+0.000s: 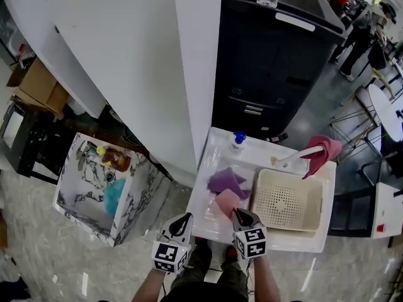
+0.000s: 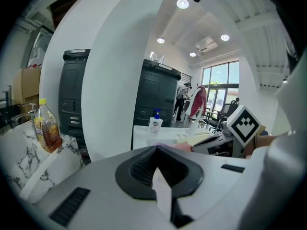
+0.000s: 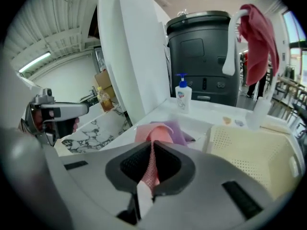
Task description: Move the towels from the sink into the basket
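Your right tool (image 1: 239, 214) is clamped on the pink towel (image 1: 227, 201) — the basket (image 1: 286, 200) lies just right of it.

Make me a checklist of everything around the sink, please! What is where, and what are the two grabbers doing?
Surface: white sink, standing on a pale floor.
Job's things: purple towel lies in the left basin; pink towel is just in front of it; cream basket sits in the right side, empty.
Clutter: soap bottle at the back rim; red towel draped over the faucet.
Grippers: right gripper shut on the pink towel; left gripper shut, nothing between its jaws.
Cables: nothing seen.
Surroundings: marble-patterned box holding a teal cloth to the left; black cabinet behind; people far off.
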The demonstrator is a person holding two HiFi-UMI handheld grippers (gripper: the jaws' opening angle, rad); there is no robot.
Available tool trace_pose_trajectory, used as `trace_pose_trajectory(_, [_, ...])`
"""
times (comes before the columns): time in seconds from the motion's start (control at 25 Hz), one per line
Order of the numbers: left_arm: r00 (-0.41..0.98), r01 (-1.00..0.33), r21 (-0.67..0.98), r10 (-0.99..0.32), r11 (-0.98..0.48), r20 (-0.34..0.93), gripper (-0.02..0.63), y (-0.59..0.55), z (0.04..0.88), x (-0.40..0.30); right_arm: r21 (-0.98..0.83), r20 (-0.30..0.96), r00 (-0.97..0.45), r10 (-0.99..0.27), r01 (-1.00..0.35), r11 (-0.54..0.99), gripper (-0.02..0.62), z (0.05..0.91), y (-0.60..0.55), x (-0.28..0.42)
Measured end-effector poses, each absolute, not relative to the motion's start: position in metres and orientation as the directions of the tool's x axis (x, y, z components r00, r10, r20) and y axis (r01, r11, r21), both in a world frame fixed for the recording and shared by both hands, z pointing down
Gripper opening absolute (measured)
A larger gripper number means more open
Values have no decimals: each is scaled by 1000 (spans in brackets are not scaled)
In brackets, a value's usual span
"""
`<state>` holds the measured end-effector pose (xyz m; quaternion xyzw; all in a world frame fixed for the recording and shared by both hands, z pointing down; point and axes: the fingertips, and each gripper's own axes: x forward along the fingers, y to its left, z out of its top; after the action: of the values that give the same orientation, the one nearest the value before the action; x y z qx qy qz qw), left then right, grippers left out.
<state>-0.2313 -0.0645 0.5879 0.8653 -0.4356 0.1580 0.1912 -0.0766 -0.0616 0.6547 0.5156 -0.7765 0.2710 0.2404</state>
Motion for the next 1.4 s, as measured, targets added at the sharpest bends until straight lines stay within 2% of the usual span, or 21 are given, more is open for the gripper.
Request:
trace_pose_trajectory(0.68, [740,-661,152,-604,-735,295,3,-76,523,-161,-62,460,-149,-875,-989,136,38,540,-44,-15])
trace_pose_trajectory(1.4, [889,-423,140,-380,-895,255,3,-54,506,-46,-34,425,138,-895,-985,-168,38,522,16,97])
